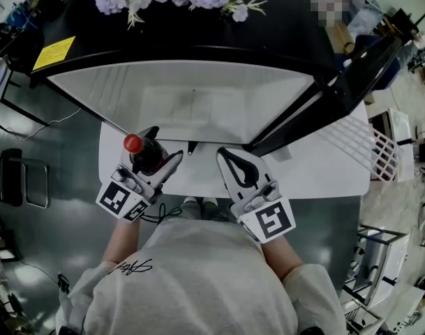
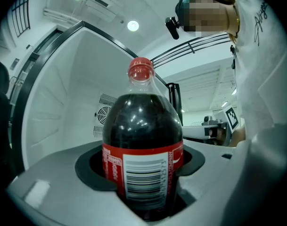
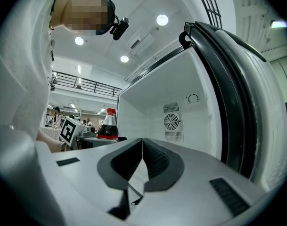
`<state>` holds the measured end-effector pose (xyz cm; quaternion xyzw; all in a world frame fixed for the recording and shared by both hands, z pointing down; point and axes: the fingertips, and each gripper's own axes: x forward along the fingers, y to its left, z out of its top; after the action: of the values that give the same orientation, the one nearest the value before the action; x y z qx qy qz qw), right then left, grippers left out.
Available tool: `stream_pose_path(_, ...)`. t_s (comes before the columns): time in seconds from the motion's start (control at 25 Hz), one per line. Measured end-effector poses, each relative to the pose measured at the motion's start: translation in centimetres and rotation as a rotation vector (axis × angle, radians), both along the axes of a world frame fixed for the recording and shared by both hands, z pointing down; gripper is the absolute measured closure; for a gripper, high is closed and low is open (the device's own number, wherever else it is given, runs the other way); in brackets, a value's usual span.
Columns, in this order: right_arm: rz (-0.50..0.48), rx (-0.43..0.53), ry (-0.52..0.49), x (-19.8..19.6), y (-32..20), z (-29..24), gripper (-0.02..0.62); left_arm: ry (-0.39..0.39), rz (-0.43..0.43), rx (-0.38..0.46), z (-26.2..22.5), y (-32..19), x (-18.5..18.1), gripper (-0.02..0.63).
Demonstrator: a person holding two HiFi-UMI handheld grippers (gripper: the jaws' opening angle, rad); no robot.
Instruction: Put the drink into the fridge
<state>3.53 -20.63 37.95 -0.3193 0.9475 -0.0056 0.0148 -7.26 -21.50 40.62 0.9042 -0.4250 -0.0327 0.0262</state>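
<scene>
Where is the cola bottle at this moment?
Head view, lower left: the cola bottle stands upright, clamped in the left gripper, at the front edge of the open fridge.

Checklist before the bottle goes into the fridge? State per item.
1. Grip: left gripper shut on the bottle at label height. Ok.
2. Bottle upright, red cap on. Ok.
3. Fridge door swung open to the right. Ok.
4. Fridge interior: nothing shows in the visible part. Ok.
5. Right gripper: jaws together, empty, beside the bottle's path. Ok.
6. Headroom inside for the bottle: cannot tell.
</scene>
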Motion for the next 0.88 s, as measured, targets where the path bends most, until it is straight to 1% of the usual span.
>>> stream_pose_path(0.12, -0.005, -0.034, 0.006, 0.2, 0.1, 0.5, 0.583, 0.011, -0.008, -0.003, 0.3, -0.5, -0.1, 0.285)
stream_pose_path(0.36, 0.009, -0.032, 0.003, 0.8, 0.1, 0.6, 0.583, 0.001, -0.008, -0.003, 1.1, -1.4, 0.2, 0.285)
stream_pose_path(0.56, 0.017, -0.031, 0.006, 1.1, 0.2, 0.6, 0.583, 0.022, -0.009, -0.005, 1.4, -2.1, 0.2, 0.285)
stream_pose_path(0.72, 0.018, -0.032, 0.018, 1.2, 0.2, 0.8, 0.583, -0.019, -0.020, 0.007, 2.0, -2.7, 0.3, 0.285)
stream_pose_path(0.88, 0.024, -0.033, 0.018, 1.4, 0.3, 0.8, 0.583, 0.011, -0.039, 0.003, 2.2, -3.4, -0.2, 0.287)
